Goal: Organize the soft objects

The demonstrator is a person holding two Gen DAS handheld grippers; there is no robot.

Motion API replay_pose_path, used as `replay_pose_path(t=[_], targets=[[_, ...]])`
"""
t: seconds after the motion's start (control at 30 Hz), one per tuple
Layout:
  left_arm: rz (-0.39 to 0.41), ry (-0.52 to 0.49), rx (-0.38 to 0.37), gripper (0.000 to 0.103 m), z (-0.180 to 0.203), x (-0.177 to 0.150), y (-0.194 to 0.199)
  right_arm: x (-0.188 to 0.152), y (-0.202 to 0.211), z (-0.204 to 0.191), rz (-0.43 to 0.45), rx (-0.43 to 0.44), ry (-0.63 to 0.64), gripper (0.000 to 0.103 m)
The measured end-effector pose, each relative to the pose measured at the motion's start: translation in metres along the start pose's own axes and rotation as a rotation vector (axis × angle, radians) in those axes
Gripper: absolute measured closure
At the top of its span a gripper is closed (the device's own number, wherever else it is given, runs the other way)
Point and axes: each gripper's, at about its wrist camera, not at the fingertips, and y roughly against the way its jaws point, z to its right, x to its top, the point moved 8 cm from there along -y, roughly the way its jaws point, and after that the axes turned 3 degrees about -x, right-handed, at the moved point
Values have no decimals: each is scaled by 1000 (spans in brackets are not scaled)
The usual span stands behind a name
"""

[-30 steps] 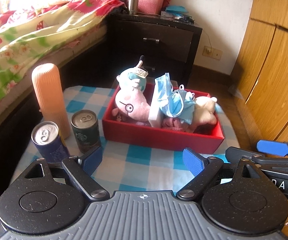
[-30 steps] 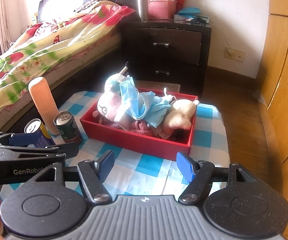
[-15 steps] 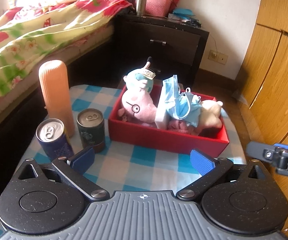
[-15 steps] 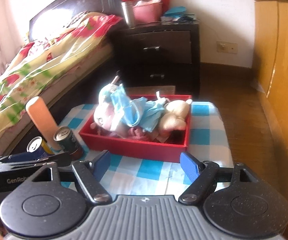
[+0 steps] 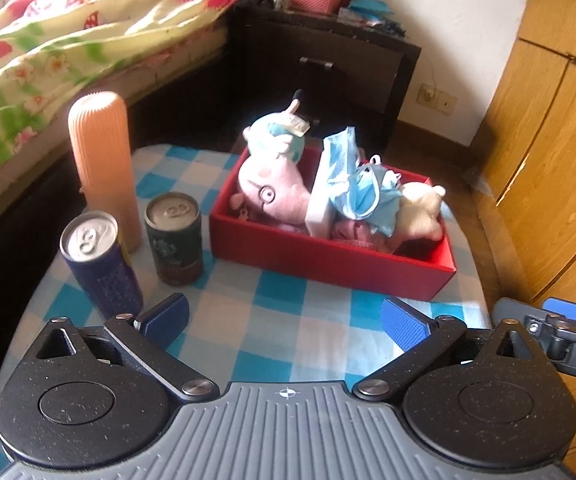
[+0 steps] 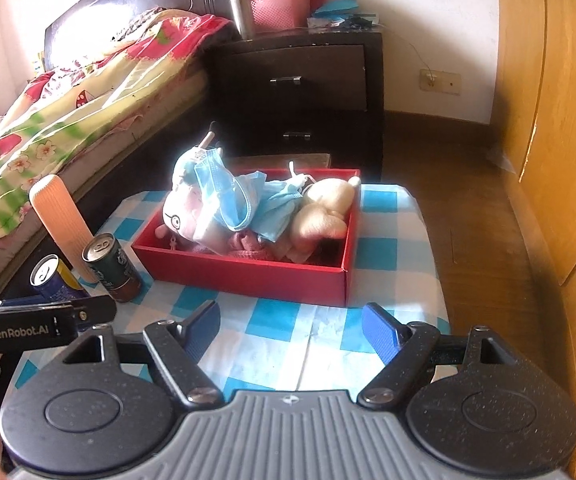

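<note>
Left wrist view: the left tool [image 5: 284, 322] hangs over the near edge of the worktop [image 5: 288, 320] with its blue pads spread wide and nothing between them. Beyond it a red box [image 5: 327, 258] sits on the blue-checked cloth, holding a pink plush pig [image 5: 272, 196], blue face masks [image 5: 351, 184] draped over the pile, and a cream plush toy [image 5: 419, 210] at the box's right end. Left of the box stand a dark green can [image 5: 174, 240], a blue can [image 5: 98, 264] and, behind them, a ribbed peach bottle [image 5: 104, 168], all upright. The tip of the right tool [image 5: 567, 316] shows at the right edge.

Right wrist view: the right tool [image 6: 291, 330] is also spread wide and empty, above the cloth just short of the red box [image 6: 248, 274]. The pig [image 6: 184, 212], masks [image 6: 244, 204] and cream toy [image 6: 323, 212] lie heaped inside it. A bed [image 6: 68, 120] and dark nightstand [image 6: 299, 88] stand behind.
</note>
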Motion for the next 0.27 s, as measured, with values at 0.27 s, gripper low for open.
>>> replay_pose_path(t=[0.27], targets=[[15,22,-54,5,2,1,2,-2,-3,-3,-9,-6,17,46]])
